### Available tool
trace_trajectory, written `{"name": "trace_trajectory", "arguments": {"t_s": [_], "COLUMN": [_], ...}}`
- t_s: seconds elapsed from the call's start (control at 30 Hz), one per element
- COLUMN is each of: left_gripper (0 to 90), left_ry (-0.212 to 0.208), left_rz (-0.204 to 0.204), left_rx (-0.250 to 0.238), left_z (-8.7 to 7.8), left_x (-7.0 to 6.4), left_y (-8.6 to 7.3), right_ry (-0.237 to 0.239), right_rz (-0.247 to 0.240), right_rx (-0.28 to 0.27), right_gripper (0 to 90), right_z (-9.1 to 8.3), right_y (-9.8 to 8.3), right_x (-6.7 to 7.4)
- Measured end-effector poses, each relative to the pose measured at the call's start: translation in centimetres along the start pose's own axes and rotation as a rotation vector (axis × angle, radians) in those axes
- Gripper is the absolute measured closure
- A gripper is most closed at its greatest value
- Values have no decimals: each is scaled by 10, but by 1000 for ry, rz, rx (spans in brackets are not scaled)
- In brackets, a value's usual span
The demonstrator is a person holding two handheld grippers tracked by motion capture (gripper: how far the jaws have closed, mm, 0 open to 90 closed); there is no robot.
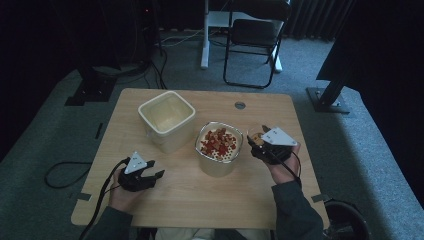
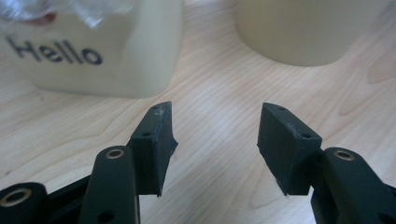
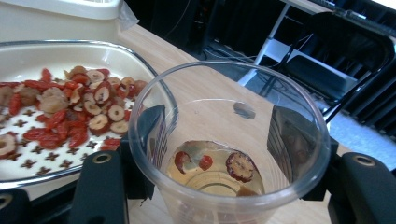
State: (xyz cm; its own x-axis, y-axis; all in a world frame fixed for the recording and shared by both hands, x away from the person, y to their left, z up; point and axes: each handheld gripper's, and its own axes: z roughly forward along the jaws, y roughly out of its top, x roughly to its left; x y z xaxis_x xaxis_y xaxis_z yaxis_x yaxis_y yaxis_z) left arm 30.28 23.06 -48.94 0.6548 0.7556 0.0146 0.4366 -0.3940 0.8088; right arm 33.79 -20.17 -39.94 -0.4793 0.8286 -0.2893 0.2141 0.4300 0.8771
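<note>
Your right gripper (image 3: 219,154) has its jaws clamped on the wall of a clear plastic cup (image 3: 229,140), one jaw on each side just under the rim. In the high view the cup (image 1: 257,134) is at the right of the surface (image 1: 200,200), just beside the bowl of dried fruit slices (image 1: 218,142). A few slices (image 3: 239,165) lie at the cup's bottom.

Judge this cup as light, thin-walled and smooth: it will likely flex if you squeeze harder and could slip if you ease off, so keep an even, moderate grip. Holding it high on the wall is reasonable, but keep it upright, since the loose slices will slide as soon as it tilts.

Your left gripper (image 2: 215,135) has its jaws apart with nothing between them, low over the bare wood at the left front of the surface.

The bowl's rim (image 3: 154,74) is nearly touching the cup's left side and is the first thing you could knock. Behind it stands an empty cream square tub (image 1: 166,120), and the bowl's side bearing the word "Hello" (image 2: 53,51) faces the left gripper. A folding chair (image 1: 255,40) stands on the floor beyond the surface, well apart from the work.
</note>
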Motion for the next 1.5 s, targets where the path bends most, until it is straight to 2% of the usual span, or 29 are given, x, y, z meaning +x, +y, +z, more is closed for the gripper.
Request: {"name": "trace_trajectory", "arguments": {"t_s": [0.23, 0.5, 0.53, 0.7, 0.83, 0.93, 0.97, 1.0, 1.17, 1.3, 1.5], "left_gripper": [464, 460, 461, 461, 461, 461, 461, 461, 461, 461, 461], "left_ry": [0, 14, 14, 13, 12, 12, 11, 11, 10, 12, 10], "left_rz": [-50, -40, -48, -48, -47, -47, -47, -47, -44, -41, -38], "left_rx": [13, 20, 23, 30, 31, 33, 33, 34, 39, 43, 46], "left_z": [12, 17, 18, 21, 21, 22, 22, 22, 23, 23, 23], "left_x": [5, 5, 5, 5, 5, 5, 5, 6, 5, 5, 5], "left_y": [-14, -15, -17, -19, -20, -20, -20, -20, -20, -20, -20], "right_ry": [-20, -38, -54, -60, -83, -86, -99, -98, -111, -111, -144], "right_rz": [-65, -118, -154, -190, -255, -270, -318, -344, -406, -436, -531], "right_rx": [26, 46, 57, 62, 80, 84, 98, 103, 119, 119, 154], "right_gripper": [374, 374, 374, 375, 379, 378, 378, 379, 379, 378, 378], "right_z": [6, 13, 15, 19, 25, 26, 29, 31, 35, 36, 39], "right_y": [11, 20, 24, 31, 39, 40, 43, 45, 49, 51, 54], "right_x": [0, 1, 2, 2, 5, 6, 10, 12, 17, 19, 24]}}
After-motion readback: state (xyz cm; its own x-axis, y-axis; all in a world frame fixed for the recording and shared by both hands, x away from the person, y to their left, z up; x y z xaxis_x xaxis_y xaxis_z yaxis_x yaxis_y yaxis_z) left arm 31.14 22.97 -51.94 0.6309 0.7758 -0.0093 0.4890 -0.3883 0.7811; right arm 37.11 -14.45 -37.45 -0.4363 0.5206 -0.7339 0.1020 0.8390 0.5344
